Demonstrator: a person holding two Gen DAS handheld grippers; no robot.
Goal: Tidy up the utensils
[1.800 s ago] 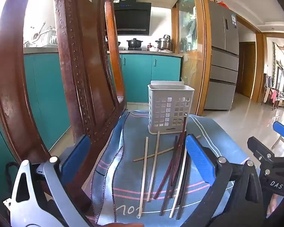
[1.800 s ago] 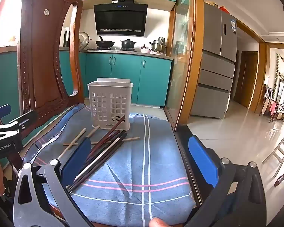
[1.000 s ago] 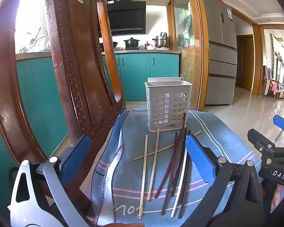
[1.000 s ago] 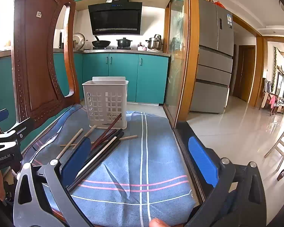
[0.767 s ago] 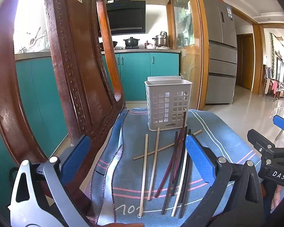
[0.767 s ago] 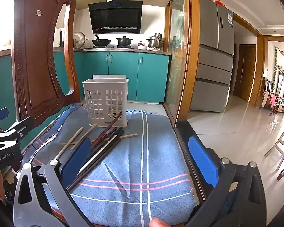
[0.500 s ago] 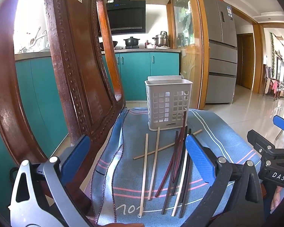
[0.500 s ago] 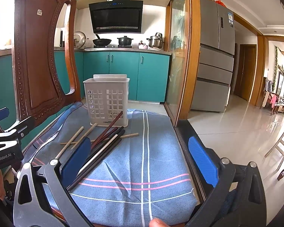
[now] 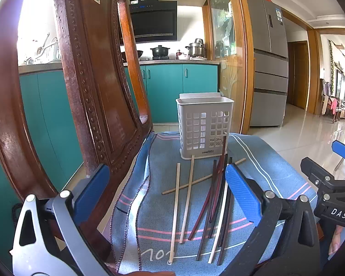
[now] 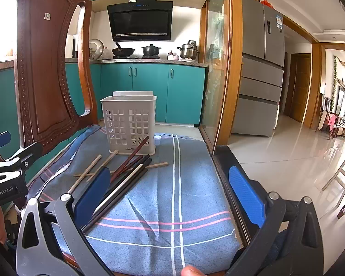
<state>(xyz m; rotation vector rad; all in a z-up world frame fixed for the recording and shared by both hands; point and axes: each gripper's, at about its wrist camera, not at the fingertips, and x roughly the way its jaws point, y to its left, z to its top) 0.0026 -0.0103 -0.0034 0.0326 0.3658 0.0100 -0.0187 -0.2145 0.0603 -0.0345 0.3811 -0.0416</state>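
While both grippers gape, chopsticks (image 9: 215, 197) (mixed colours) lie before basket (image 9: 204, 126)

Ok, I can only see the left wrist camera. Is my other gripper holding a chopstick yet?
Observer: No. The right gripper is open, with nothing between its fingers.
Operator: Is anything close to it?
Observer: Yes. In the right wrist view the dark chopsticks pass behind its left finger.
Operator: Does my left gripper have writing on its side?
Observer: Yes, white letters there read "GenRobot.AI".
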